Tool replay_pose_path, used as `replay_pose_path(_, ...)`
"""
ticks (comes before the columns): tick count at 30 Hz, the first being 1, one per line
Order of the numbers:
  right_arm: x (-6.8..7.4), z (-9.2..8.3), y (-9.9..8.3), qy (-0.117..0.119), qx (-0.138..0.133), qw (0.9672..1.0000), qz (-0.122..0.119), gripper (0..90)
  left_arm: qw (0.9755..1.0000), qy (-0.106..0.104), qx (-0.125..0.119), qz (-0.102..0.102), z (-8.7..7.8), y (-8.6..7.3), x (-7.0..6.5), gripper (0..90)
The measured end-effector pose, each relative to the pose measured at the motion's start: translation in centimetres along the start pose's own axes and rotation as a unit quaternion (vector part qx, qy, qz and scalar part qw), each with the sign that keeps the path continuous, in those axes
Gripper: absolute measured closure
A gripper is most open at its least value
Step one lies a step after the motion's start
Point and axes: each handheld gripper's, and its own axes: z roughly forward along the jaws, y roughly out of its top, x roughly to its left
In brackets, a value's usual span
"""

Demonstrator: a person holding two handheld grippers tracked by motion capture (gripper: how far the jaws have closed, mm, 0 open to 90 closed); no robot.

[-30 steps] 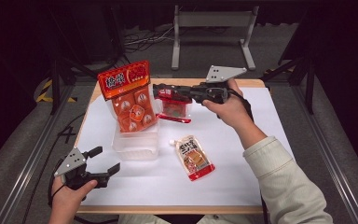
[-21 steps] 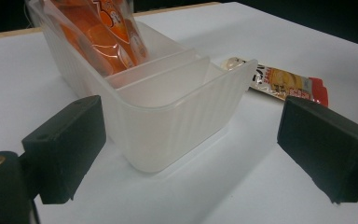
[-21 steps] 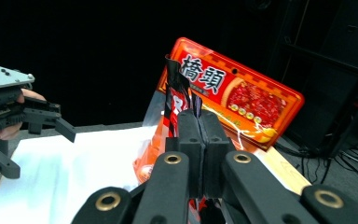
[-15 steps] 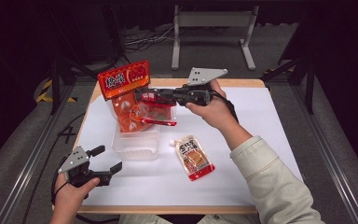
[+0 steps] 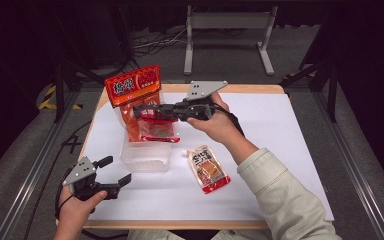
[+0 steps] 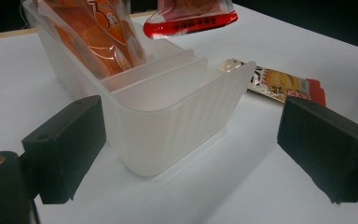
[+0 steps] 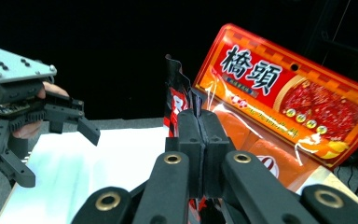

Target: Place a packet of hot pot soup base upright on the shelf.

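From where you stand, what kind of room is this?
Probably a lab or recording studio: a white table set among dark drapes, metal frame rails and floor cables, with hand-held grippers sorting snack packets into a clear bin.

Right tool (image 5: pixel 142 112) is clamped shut, held level; left tool (image 5: pixel 114 172) rests wide open.

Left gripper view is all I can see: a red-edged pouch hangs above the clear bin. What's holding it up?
Observer: The right hand-held gripper, shut on the top edge of the pouch.
Operator: Does the orange packet standing in the bin have a label on top?
Observer: Yes, the orange packet has a red header with large characters.
Operator: Where on the table is my own hand-held gripper?
Observer: The left hand-held gripper is open near the front-left corner of the table, short of the bin.
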Motion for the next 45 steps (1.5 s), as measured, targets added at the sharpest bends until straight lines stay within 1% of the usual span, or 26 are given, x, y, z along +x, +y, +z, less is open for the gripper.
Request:
replay_pose_path(6,0.1,1.0,-0.6,0.006,0.005,1.0000,0.001,89.6,1.0000,-0.002,-0.001,-0.004,0.0,-0.1,0.1,8.7)
replay_pose_path(9,0.2,1.4,-0.9,0.008,0.007,0.9999,-0.001,89.5,1.0000,-0.003,0.000,-0.002,0.1,-0.1,0.1,8.7)
replay_pose_path(14,0.1,1.7,-1.2,0.005,0.011,0.9999,-0.003,89.5,1.0000,-0.004,0.001,-0.004,0.2,-0.1,0.1,8.7)
replay_pose_path(19,-0.1,2.0,-1.8,0.007,0.014,0.9999,0.003,89.5,1.0000,-0.005,0.000,-0.004,0.3,-0.1,0.1,8.8)
replay_pose_path(25,-0.2,2.4,-2.0,0.007,0.012,0.9999,0.000,89.4,1.0000,-0.006,0.000,-0.007,0.4,-0.1,0.1,8.8)
replay_pose_path(37,0.0,3.7,-2.4,0.008,0.008,0.9999,-0.002,89.4,1.0000,-0.008,0.001,-0.006,0.4,-0.2,0.2,8.8)
replay_pose_path(39,0.0,4.0,-2.6,0.009,0.006,0.9999,0.004,89.3,0.9999,-0.008,0.001,-0.006,0.4,-0.2,0.2,8.9)
replay_pose_path(45,0.0,4.4,-2.8,0.011,0.005,0.9999,0.005,89.2,0.9999,-0.011,0.002,-0.008,0.4,-0.2,0.2,9.5)
